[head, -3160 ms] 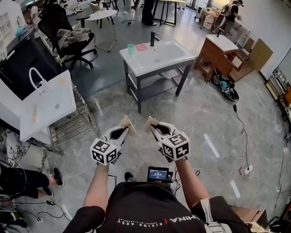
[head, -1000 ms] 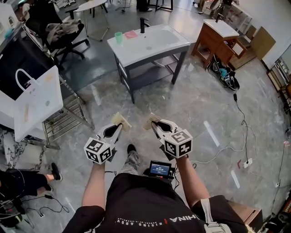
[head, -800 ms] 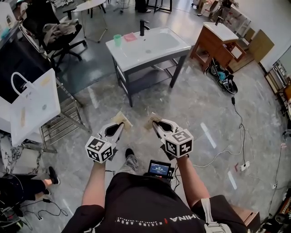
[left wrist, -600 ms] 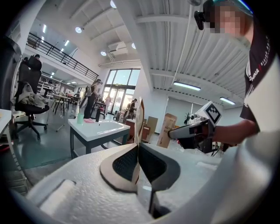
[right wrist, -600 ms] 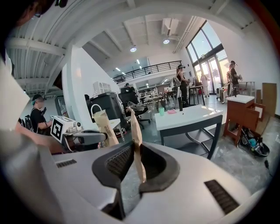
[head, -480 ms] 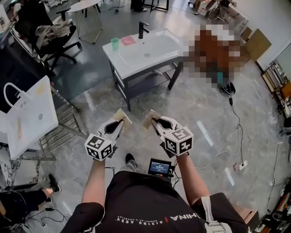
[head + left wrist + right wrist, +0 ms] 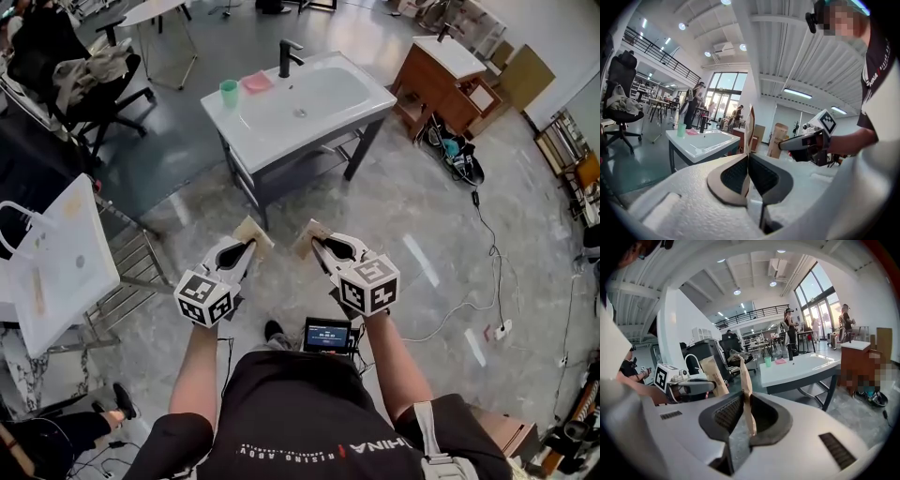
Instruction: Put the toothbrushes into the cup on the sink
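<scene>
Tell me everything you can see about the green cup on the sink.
The cup is a small, pale green tumbler, seemingly translucent plastic. It stands upright on the white sink top, at its far left corner in the head view, beside a pink item and left of the black faucet. Its contents cannot be made out.

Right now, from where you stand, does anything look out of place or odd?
Nothing spilled or broken. The green cup stands upright at the back corner of the sink. Only oddities: the left gripper clamps a flat brown paper packet, the right gripper another, contents unseen, and a cable trails across the floor on the right.
</scene>
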`<action>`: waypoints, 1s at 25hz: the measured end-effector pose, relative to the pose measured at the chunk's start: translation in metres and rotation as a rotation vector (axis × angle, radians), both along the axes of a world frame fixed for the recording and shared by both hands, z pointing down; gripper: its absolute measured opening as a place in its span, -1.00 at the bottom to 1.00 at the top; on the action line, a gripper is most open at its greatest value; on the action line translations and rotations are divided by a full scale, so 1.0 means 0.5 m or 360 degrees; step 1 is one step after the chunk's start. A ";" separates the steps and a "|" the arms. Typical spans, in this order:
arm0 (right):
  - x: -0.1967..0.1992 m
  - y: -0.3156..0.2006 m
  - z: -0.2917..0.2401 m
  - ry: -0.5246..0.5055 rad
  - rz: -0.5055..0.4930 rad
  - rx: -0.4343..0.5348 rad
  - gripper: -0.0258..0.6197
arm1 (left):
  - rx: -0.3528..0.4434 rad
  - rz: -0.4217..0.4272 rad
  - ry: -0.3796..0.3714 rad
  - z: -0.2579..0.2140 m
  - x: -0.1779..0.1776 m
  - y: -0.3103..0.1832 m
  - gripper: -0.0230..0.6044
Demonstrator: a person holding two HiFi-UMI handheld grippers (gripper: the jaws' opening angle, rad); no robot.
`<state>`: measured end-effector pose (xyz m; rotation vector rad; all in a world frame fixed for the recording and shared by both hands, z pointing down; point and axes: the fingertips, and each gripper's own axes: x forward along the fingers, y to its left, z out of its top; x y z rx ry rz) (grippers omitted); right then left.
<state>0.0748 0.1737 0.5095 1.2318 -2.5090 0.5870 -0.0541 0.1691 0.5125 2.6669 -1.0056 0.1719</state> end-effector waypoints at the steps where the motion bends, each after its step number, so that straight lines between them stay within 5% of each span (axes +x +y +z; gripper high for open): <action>1: 0.001 -0.010 0.004 -0.0004 0.0000 -0.0007 -0.73 | -0.0006 0.0002 -0.0002 0.002 0.003 -0.009 -0.88; 25: 0.056 -0.467 -0.015 -0.0056 -0.0341 0.0063 -0.73 | 0.0056 -0.0284 -0.0098 -0.020 0.083 -0.404 -0.88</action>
